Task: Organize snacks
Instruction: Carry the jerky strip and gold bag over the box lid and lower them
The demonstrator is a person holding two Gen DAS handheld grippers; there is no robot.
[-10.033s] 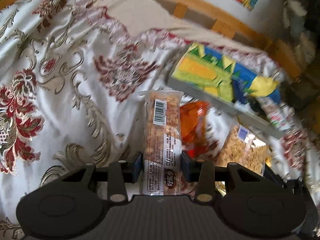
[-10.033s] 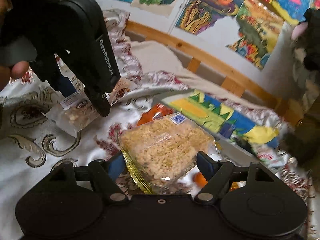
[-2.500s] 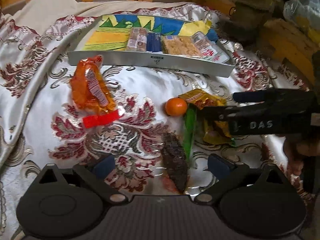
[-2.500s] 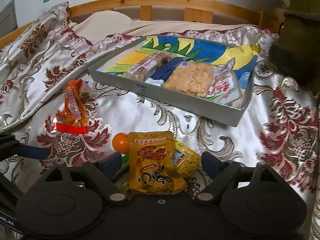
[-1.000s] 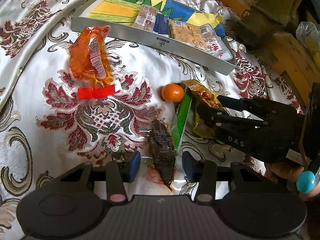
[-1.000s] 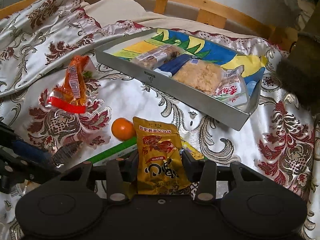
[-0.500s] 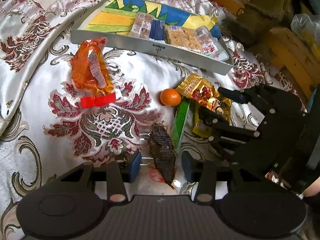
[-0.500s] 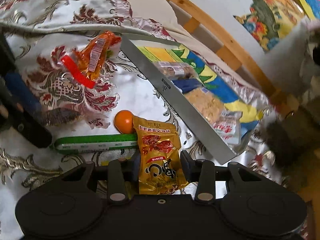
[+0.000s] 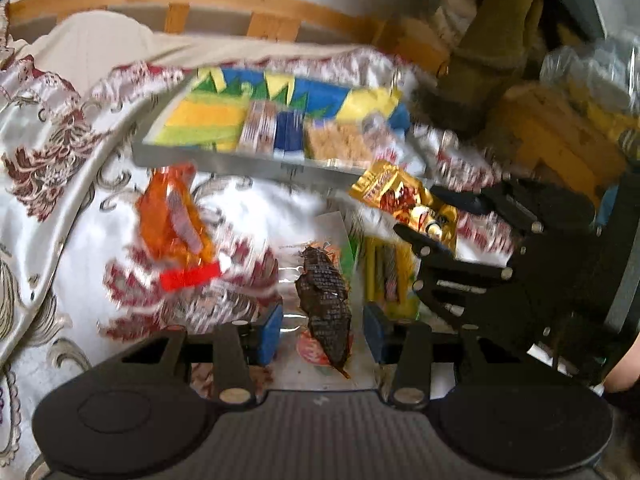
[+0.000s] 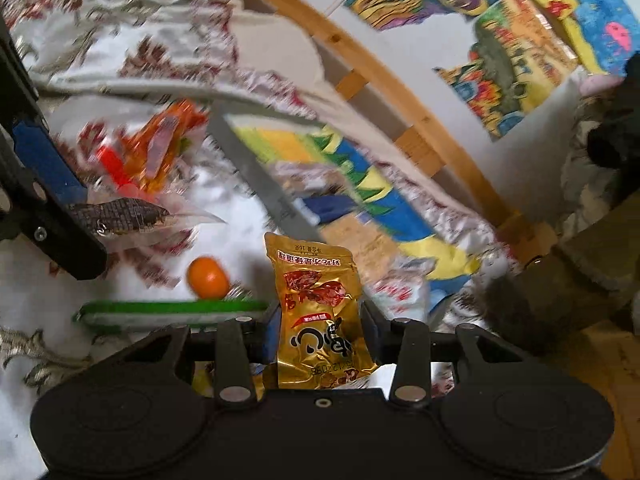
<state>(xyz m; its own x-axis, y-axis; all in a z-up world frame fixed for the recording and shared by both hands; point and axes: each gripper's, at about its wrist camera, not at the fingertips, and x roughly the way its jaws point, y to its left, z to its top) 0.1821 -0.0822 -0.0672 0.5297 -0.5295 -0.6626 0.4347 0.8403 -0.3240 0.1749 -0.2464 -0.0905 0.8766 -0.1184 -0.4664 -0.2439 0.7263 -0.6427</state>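
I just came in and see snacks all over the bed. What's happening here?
A person is sorting snacks into a tray on the bed, with tongs in each hand. The left tongs hold a clear pack with a dark snack, lifted off the cover. The right tongs grip a gold pouch. An orange bag, a small orange and a green pack lie loose on the cover. Several packs are already in the tray.

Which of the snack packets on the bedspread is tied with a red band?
The orange packet, lying left of the tray's front wall; neither gripper holds it.
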